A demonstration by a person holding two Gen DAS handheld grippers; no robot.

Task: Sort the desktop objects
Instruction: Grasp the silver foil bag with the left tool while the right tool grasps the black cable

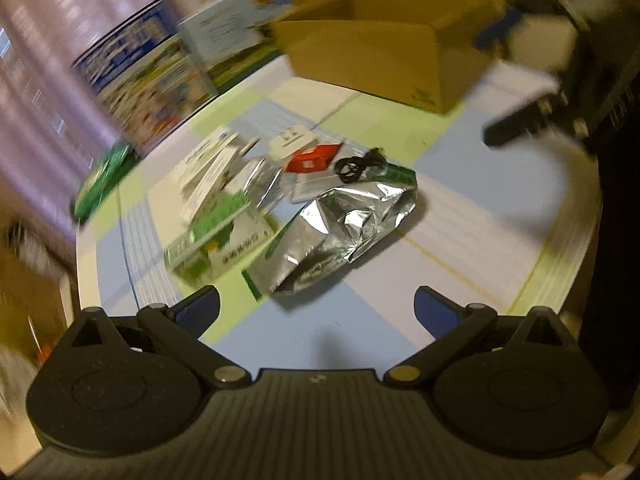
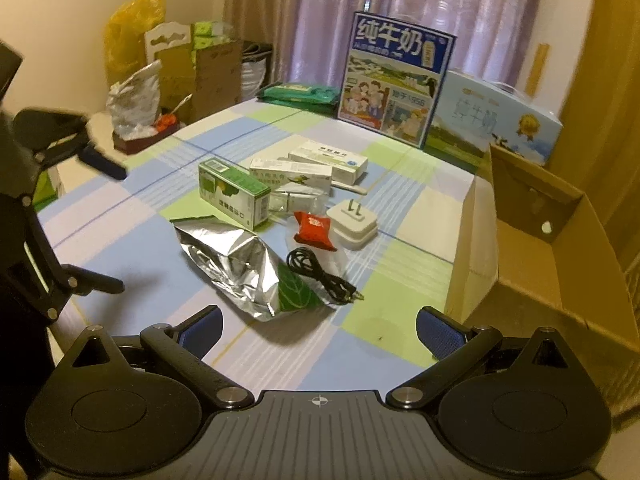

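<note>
A crumpled silver foil bag [image 2: 240, 268] with a green end lies nearest on the checked tablecloth [image 2: 384, 320]. Behind it are a green medicine box [image 2: 234, 192], two white boxes [image 2: 292, 172], a red packet [image 2: 314, 228], a white plug charger [image 2: 352, 224] and a coiled black cable [image 2: 320, 272]. My right gripper [image 2: 320, 330] is open above the near table edge, holding nothing. My left gripper [image 1: 318, 312] is open too, just short of the foil bag [image 1: 348, 224]. From the right wrist view, the left gripper [image 2: 120, 228] hangs over the table's left side.
An open cardboard box [image 2: 540, 248] stands at the right edge of the table. Two milk cartons [image 2: 396, 80] and a green wipes pack [image 2: 300, 94] line the far edge. A tissue box and bags [image 2: 136, 104] sit beyond the left side. The left wrist view is motion-blurred.
</note>
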